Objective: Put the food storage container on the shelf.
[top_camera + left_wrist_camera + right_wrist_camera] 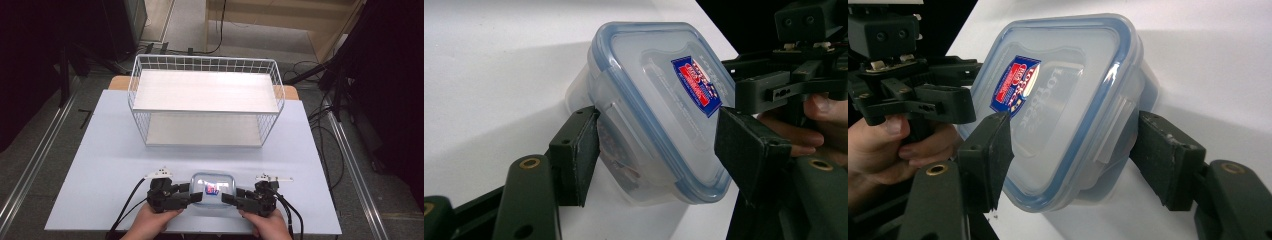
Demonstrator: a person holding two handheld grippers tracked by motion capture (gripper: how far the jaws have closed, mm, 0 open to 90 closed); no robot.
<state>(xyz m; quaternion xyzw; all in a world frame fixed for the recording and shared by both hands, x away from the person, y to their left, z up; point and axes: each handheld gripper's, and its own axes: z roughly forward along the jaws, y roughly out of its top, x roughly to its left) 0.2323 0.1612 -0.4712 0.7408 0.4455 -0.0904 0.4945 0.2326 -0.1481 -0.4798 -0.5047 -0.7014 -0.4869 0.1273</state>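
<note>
A clear plastic container (212, 184) with a blue-rimmed lid and a red-and-blue label lies near the table's front edge. My left gripper (194, 194) holds its left end and my right gripper (229, 197) its right end. In the left gripper view the container (649, 100) sits between the jaws of the left gripper (664, 147), one pad (584, 150) against its latch side. The right gripper view shows the container (1068, 100) bracketed by the right gripper (1078, 152). I cannot tell whether it rests on the table or is just off it.
A white wire rack (205, 90) with two white shelves stands at the back middle of the pale table (110, 165). Cables trail off the front edge and along the floor at the right.
</note>
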